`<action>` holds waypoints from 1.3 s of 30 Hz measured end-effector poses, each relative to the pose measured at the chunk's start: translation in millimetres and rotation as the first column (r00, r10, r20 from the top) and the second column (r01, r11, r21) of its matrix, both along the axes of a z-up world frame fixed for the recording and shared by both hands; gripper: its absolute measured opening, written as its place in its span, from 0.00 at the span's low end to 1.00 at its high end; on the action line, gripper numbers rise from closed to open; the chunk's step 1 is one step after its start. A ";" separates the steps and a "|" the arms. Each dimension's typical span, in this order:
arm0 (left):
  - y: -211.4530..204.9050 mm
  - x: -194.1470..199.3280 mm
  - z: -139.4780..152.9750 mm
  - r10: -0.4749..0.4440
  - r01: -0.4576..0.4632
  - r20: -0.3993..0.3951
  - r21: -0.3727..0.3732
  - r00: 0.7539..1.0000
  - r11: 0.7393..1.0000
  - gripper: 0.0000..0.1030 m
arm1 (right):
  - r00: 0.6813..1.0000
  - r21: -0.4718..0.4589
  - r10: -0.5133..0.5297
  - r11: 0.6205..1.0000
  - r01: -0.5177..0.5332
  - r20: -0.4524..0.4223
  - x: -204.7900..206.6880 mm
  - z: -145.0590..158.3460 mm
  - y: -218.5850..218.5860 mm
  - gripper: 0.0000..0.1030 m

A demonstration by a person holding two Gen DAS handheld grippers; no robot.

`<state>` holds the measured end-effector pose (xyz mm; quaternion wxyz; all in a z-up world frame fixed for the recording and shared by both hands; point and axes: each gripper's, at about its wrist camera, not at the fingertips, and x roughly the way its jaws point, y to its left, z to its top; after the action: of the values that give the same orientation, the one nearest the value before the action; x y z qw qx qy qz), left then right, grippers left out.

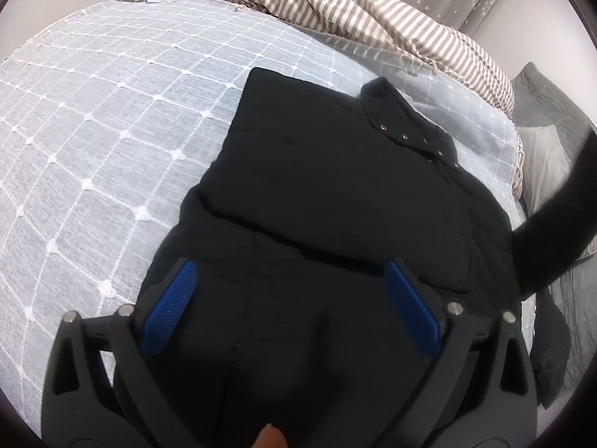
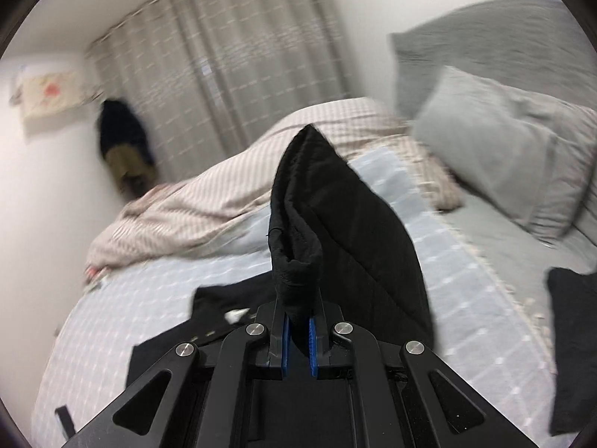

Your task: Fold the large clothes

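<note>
A large black quilted jacket [image 1: 335,186] with metal snaps lies on a pale blue grid-patterned bedspread [image 1: 112,130]. My left gripper [image 1: 291,280] is open, hovering over the jacket's near part with nothing between its blue pads. My right gripper [image 2: 298,332] is shut on a black sleeve [image 2: 328,216] of the jacket and holds it lifted above the bed. That raised sleeve shows in the left wrist view [image 1: 552,220] at the right edge. The jacket's body [image 2: 224,306] lies under the right gripper.
A striped brown-and-white blanket [image 1: 335,7] is bunched at the bed's far side. Grey pillows [image 2: 503,149] lie at the head of the bed. Another dark garment [image 2: 571,336] lies at the right. Curtains [image 2: 242,56] hang behind.
</note>
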<state>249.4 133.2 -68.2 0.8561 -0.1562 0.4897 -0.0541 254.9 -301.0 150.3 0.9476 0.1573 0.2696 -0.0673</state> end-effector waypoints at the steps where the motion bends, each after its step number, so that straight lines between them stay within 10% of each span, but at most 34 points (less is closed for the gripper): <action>1: 1.4 -0.2 0.1 -0.003 0.003 0.001 -0.012 1.000 1.000 0.97 | 1.000 -0.003 0.027 1.000 -0.027 -0.007 6.4 -2.8 14.0 0.07; 11: 8.8 -1.9 -4.0 -0.016 0.014 -0.019 -0.104 1.000 0.994 0.97 | 0.941 0.022 0.257 0.966 -0.258 -0.222 68.2 -119.9 149.7 0.07; 18: -1.8 -6.2 -6.7 -0.059 0.057 -0.013 -0.135 0.998 0.989 0.97 | 0.836 0.102 0.352 0.934 -0.342 -0.421 77.9 -239.9 184.3 0.18; 20: -7.4 -8.3 -4.8 -0.080 0.078 -0.005 -0.153 0.997 0.985 0.97 | 0.834 0.151 0.399 0.917 -0.370 -0.380 67.1 -241.3 178.2 0.27; 23: -23.5 -7.2 1.1 -0.123 0.124 0.020 -0.214 0.992 0.969 0.97 | 0.813 0.327 0.499 0.855 -0.403 -0.301 47.0 -231.2 156.2 0.68; 28: -70.9 13.3 6.0 -0.224 0.231 0.059 -0.222 0.973 0.947 0.96 | 0.855 0.262 0.451 0.884 -0.388 -0.256 5.2 -212.6 111.7 0.72; 37: -152.3 57.5 -20.3 -0.294 0.287 0.004 -0.227 0.956 0.931 0.68 | 0.922 0.233 0.283 0.946 -0.223 -0.266 -37.6 -235.2 36.0 0.72; 39: -157.4 58.0 -22.5 -0.284 0.282 0.012 -0.174 0.959 0.944 0.18 | 0.928 0.189 0.253 0.960 -0.206 -0.275 -43.1 -241.2 28.2 0.72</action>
<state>307.3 -24.2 -90.7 0.8191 -0.1589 0.5063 -0.2178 211.9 -272.8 -90.9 0.8825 0.1867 0.4295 0.0426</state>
